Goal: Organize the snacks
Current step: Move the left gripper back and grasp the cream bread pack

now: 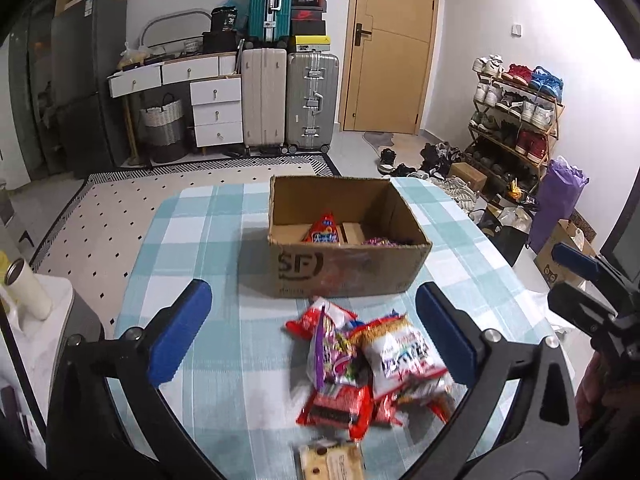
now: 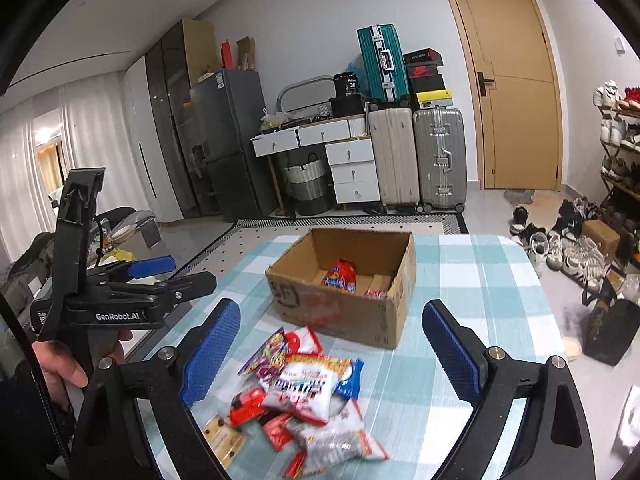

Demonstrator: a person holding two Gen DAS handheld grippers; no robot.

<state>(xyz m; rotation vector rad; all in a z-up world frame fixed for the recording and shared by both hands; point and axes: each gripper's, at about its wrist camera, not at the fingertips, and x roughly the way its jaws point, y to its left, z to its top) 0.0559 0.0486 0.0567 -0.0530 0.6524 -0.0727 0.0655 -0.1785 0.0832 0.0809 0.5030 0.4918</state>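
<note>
Crinkly plastic snack packets point(image 1: 362, 372) lie in a loose heap at the lower centre of both views, on the blue-and-white checked tablecloth point(image 1: 208, 240); just beyond them, at mid-frame, stands the open brown cardboard box point(image 1: 348, 268) with a printed logo on its near wall, holding a red snack bag point(image 1: 322, 230) and a small purplish packet point(image 1: 380, 242) at its floor. By my reading the step in hand is picking the next packet for the box; the left gripper point(image 1: 312, 332) has its blue pads spread wide with nothing between them, and the right gripper point(image 2: 334, 344) likewise stands apart and empty. To do it well, I would take a top packet, such as the white one with a colourful print point(image 2: 306, 386), by a free edge so the rest are not dragged along; one gripper at a time, since both frame the same heap; lift clear of the box's near wall before letting go.

Counted: one box; two packets seen inside it; roughly seven in the heap, though blur and overlap make that uncertain; one tan biscuit pack point(image 2: 222, 438) at the heap's lower edge; two grippers.
</note>
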